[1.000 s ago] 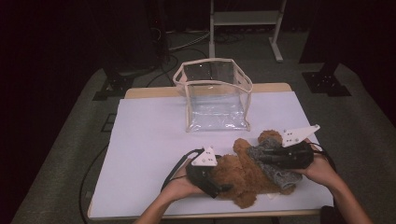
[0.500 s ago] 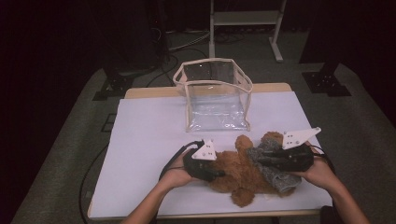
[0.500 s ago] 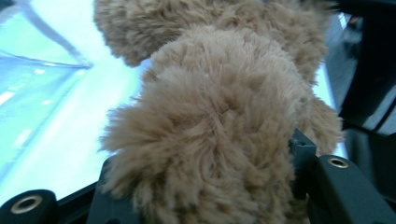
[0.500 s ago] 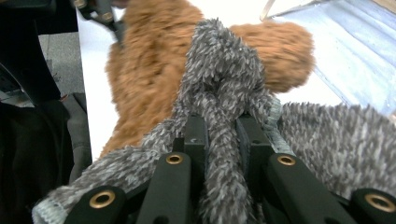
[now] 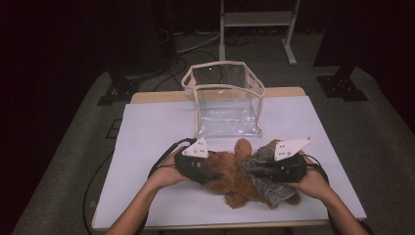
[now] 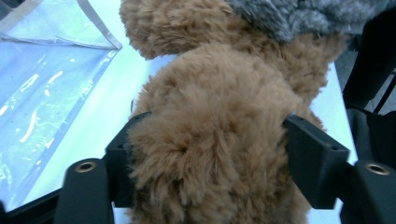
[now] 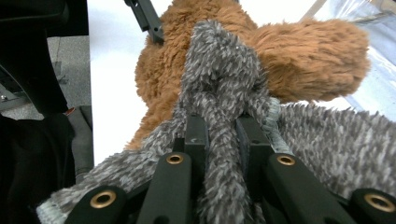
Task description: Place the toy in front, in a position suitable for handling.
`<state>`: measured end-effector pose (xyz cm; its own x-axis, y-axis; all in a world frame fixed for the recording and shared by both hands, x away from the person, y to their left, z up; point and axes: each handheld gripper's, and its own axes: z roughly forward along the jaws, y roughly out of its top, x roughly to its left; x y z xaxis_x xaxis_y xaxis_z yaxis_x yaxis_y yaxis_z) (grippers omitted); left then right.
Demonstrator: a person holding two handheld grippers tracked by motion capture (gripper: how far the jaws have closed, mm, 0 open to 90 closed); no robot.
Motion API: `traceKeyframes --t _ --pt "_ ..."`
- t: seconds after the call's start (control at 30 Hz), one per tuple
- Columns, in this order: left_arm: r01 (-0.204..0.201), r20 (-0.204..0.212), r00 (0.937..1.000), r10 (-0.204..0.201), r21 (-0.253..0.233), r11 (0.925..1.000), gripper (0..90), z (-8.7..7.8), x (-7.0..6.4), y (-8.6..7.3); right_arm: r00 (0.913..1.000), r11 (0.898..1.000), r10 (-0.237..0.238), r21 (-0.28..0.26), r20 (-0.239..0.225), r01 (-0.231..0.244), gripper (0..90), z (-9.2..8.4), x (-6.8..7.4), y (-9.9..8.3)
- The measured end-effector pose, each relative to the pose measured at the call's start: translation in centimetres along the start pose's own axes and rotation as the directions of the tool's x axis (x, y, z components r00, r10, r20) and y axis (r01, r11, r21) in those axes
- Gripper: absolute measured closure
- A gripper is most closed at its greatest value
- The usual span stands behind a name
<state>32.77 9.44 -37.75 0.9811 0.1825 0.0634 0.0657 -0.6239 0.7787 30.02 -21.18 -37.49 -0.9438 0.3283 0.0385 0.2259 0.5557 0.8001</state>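
Note:
A brown teddy bear lies near the table's front edge, partly wrapped in a grey fuzzy cloth. My left gripper grips it from the left; in the left gripper view the jaws press into both sides of a thick furry part of the bear, with the grey cloth beyond. My right gripper comes in from the right. In the right gripper view my right gripper pinches a fold of the grey cloth, with the bear behind it.
A clear plastic bag with beige trim stands open at the table's far middle, just beyond the bear; the same clear plastic bag lies left of the bear in the left gripper view. The white table has dark floor around it.
My left gripper has moved away from the front edge and slightly left, holding the bear. The right gripper shifted a little left with the cloth.

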Motion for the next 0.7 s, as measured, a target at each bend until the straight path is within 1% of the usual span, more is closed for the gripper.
traceKeyframes --t 0.03,0.07,0.1,0.17,0.2,0.23,0.3,0.33,0.4,0.43,0.47,0.53,0.6,0.63,0.67,0.7 --pt "-0.013 0.009 0.9999 0.013 0.007 0.9999 31.7 0.3 -0.4 0.0 1.0 1.0 -0.006 0.001 -0.002 0.006 76.5 -0.1 0.6 -0.2" --pt "-0.019 0.018 0.9997 0.019 0.011 0.9998 32.9 0.4 -0.7 -0.1 0.9999 1.0 -0.009 0.004 -0.004 0.009 76.5 -0.1 0.8 -0.2" --pt "-0.028 0.019 0.9994 0.028 0.011 0.9995 34.5 0.4 -0.9 -0.3 0.9998 1.0 -0.017 0.012 -0.007 0.017 76.4 -0.2 1.1 -0.3" --pt "-0.042 0.013 0.999 0.042 0.011 0.999 36.8 0.3 -1.5 -0.6 0.9989 0.999 -0.046 0.024 -0.005 0.047 76.3 -0.7 1.6 -0.1" --pt "-0.042 0.013 0.999 0.042 0.011 0.999 37.7 0.3 -1.5 -0.6 0.9989 0.999 -0.046 0.024 -0.005 0.047 76.3 -0.7 1.6 -0.1" --pt "-0.053 0.001 0.9986 0.053 0.005 0.9986 38.2 0.2 -2.1 -0.9 0.9982 0.998 -0.06 0.025 -0.004 0.06 76.2 -1.8 1.3 0.6" --pt "-0.056 -0.002 0.9984 0.056 0.001 0.9984 38.2 0.2 -2.4 -1.1 0.9977 0.997 -0.066 0.029 0.016 0.066 76.1 -2.5 0.7 1.1" --pt "-0.057 -0.004 0.9984 0.057 -0.003 0.9984 38.2 0.2 -2.5 -1.2 0.9974 0.998 -0.064 0.025 0.033 0.063 76.1 -3.0 0.2 1.4" --pt "-0.055 0.0 0.9985 0.055 -0.014 0.9984 38.1 0.1 -2.6 -1.4 0.9975 0.999 -0.036 0.018 0.061 0.035 76.0 -3.8 -1.0 1.8" --pt "-0.049 0.001 0.9988 0.049 -0.019 0.9986 37.9 0.0 -2.6 -1.5 0.9979 1.0 -0.017 0.021 0.063 0.016 76.0 -3.9 -1.5 1.8" --pt "-0.049 0.001 0.9988 0.049 -0.019 0.9986 37.4 0.0 -2.6 -1.5 0.9987 0.999 -0.004 0.033 0.051 0.002 76.0 -3.5 -2.0 1.7" --pt "-0.039 -0.003 0.9992 0.039 -0.026 0.9989 35.4 -0.3 -2.5 -1.4 0.9996 0.999 0.001 0.054 0.03 -0.003 75.9 -2.5 -2.0 1.5" --pt "-0.026 -0.007 0.9997 0.025 -0.032 0.9992 31.1 -0.7 -2.3 -1.0 0.9999 0.999 -0.009 0.048 0.009 0.008 75.9 -1.6 -1.2 1.3" --pt "-0.026 -0.007 0.9997 0.025 -0.032 0.9992 31.0 -0.7 -2.3 -1.0 0.9999 0.999 -0.009 0.048 0.009 0.008 75.9 -1.6 -1.2 1.3" --pt "-0.031 -0.003 0.9995 0.031 -0.044 0.9985 31.2 -1.0 -2.3 -0.6 0.9996 0.999 -0.028 0.043 -0.01 0.028 75.9 -1.1 -0.4 1.4" --pt "-0.033 0.004 0.9994 0.033 -0.052 0.9981 32.1 -1.0 -2.4 -0.4 0.9993 0.998 -0.035 0.042 -0.013 0.036 75.9 -1.0 -0.1 1.4"
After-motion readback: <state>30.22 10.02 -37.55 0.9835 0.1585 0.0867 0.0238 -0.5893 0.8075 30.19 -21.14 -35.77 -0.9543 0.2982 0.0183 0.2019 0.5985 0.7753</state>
